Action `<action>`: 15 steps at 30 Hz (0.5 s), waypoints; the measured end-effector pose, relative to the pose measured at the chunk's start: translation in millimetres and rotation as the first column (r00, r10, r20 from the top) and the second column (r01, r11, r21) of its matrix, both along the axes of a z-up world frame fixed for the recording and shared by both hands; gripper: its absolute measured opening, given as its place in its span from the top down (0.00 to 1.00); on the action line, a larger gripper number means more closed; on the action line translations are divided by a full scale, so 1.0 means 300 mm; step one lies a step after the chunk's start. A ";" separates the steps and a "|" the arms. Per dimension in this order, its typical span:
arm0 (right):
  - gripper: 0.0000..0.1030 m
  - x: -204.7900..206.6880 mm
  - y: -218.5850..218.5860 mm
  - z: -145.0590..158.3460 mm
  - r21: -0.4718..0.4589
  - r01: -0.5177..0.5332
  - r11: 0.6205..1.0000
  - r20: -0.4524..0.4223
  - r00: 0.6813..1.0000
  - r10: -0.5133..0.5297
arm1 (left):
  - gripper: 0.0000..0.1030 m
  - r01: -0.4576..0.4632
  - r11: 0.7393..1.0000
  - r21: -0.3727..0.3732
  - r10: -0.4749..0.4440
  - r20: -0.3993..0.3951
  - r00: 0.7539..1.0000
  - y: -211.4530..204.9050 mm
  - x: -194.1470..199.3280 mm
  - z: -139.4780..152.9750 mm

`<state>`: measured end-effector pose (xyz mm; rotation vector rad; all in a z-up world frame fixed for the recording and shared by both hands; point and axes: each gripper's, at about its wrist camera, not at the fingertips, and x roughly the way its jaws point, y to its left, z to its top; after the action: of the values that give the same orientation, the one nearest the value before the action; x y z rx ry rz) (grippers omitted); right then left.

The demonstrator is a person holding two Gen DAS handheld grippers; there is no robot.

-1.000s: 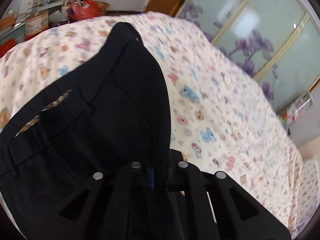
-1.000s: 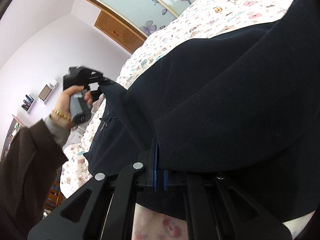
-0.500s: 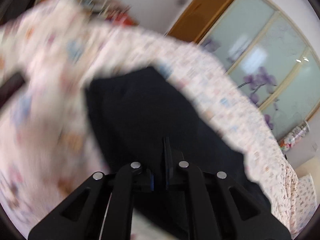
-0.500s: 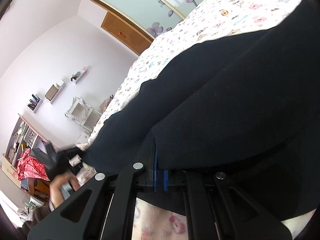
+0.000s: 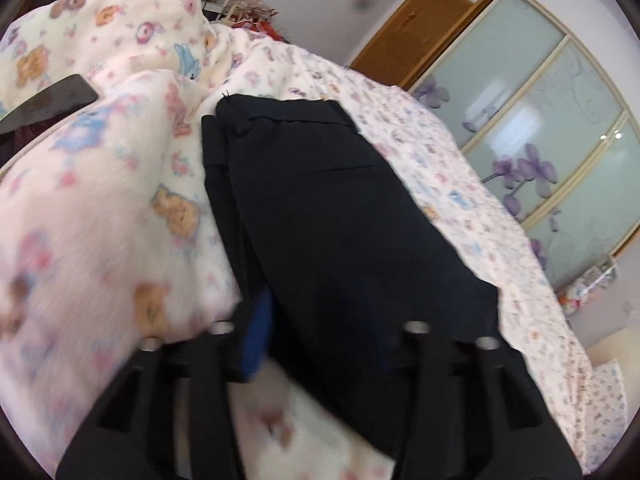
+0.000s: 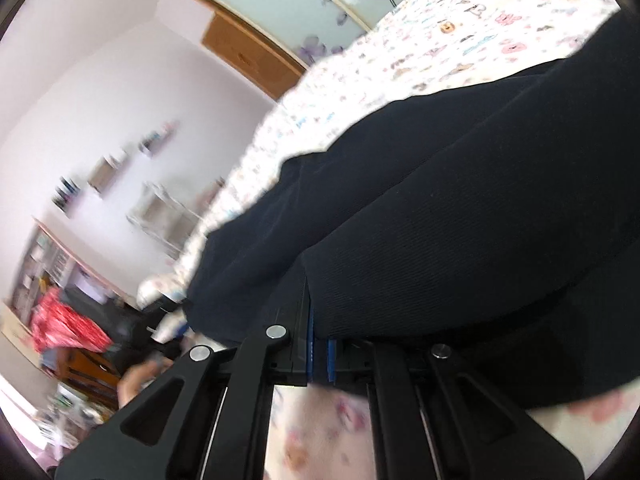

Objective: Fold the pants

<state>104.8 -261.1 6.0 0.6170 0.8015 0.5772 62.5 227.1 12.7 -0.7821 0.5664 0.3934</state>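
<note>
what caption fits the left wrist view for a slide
Left gripper open over folded black pants lying on a cartoon-print bedspread.

1. The left hand-held gripper (image 5: 320, 340) reaches in from the bottom edge, its jaws having just been opening; they now stand wide apart.
2. The black pants (image 5: 320, 216) lie folded lengthwise on the bed (image 5: 472, 184), running from between the jaws up to the waistband at the far end.
3. The near end of the pants lies between the two fingers; the blue pad (image 5: 258, 332) of the left-hand finger stands clear at the cloth's edge, not pressing it.
4. A bunched quilt (image 5: 104, 184) with cartoon animal print lies against the pants on the picture's left.
5. Sliding doors (image 5: 560, 120) with purple flowers stand beyond the bed on the right, beside a wooden door (image 5: 416, 36).
</note>
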 end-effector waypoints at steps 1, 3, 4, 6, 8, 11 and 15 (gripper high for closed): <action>0.91 -0.003 0.004 -0.003 -0.032 -0.016 0.999 -0.033 0.999 0.015 | 0.24 -0.009 1.000 0.002 0.009 -0.002 1.000 -0.012 -0.026 0.011; 0.87 -0.027 -0.007 -0.021 -0.058 -0.051 0.997 -0.122 0.992 0.044 | 0.11 -0.002 1.000 -0.005 0.002 0.035 0.999 -0.044 -0.108 0.026; 0.83 -0.046 -0.020 -0.025 -0.054 -0.068 0.996 -0.150 0.987 0.060 | 0.09 0.025 1.000 -0.008 -0.024 0.049 0.999 -0.059 -0.141 0.028; 0.70 -0.105 -0.079 -0.021 -0.031 -0.071 0.997 -0.174 0.983 0.064 | 0.04 0.086 0.996 0.010 -0.087 0.074 0.993 -0.094 -0.213 0.021; 0.55 -0.158 -0.178 -0.001 -0.018 -0.021 1.000 -0.178 0.984 0.017 | 0.03 0.144 0.988 0.057 -0.150 0.113 0.982 -0.125 -0.265 0.006; 0.53 -0.212 -0.470 0.060 0.056 0.226 0.973 -0.173 0.961 -0.213 | 0.02 0.175 0.974 0.144 -0.198 0.164 0.966 -0.160 -0.324 -0.019; 0.53 -0.271 -0.833 0.130 -0.011 0.578 0.816 -0.179 0.802 -0.570 | 0.02 0.187 0.979 0.087 -0.200 0.183 0.963 -0.138 -0.311 -0.013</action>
<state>23.6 -510.9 44.9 0.9169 0.7153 -0.0238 -30.8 185.8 8.9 -0.6819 0.4419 0.1544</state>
